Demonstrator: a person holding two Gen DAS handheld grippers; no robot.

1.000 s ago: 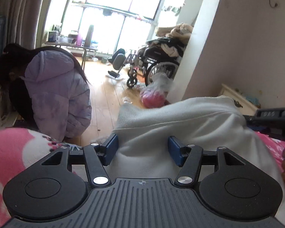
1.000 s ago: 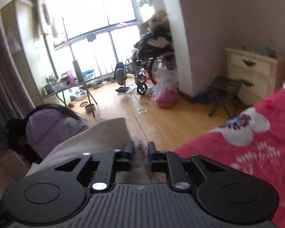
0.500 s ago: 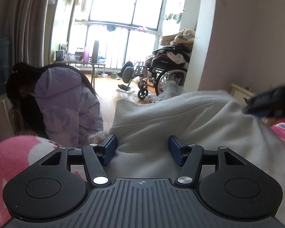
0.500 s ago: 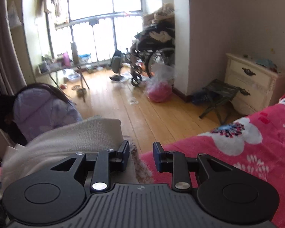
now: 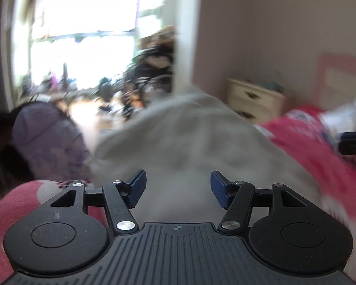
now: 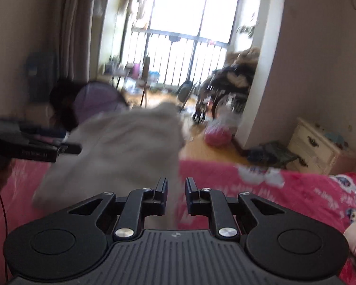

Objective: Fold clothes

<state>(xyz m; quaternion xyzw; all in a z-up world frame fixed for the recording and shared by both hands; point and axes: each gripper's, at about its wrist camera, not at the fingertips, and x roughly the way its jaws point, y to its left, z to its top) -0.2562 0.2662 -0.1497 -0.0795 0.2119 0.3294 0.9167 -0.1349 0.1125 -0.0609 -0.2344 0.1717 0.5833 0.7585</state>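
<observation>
Since a second ago both my hands have swung sideways across the bed, and the cream garment (image 5: 189, 147) now shows blurred in both views, bunched up over the pink flowered bedspread (image 6: 284, 190) near the foot edge of the bed, where the wooden floor (image 6: 201, 147) begins. My left gripper (image 5: 176, 187) keeps its blue-padded fingers (image 5: 136, 187) spread wide, as wide as before, with the cream cloth lying between and ahead of them; whether the pads actually press the fabric I cannot tell, because the cloth is smeared by motion. My right gripper (image 6: 175, 194) has drawn its fingers (image 6: 161, 194) much nearer each other than half a second ago and they are closing now, with a narrow gap left between them; the hem of the garment sits right at that gap, but I cannot make out whether any of it is pinched. In the right wrist view my left gripper shows at the left edge, level above the bedspread and touching the garment's side. Beyond the bed edge a person in a lilac padded jacket (image 5: 49, 137) crouches on the floor. A cream chest of drawers (image 6: 313, 144) stands by the wall on the right, and a wheelchair (image 6: 227, 90) piled with things stands near the bright window (image 6: 192, 9).
</observation>
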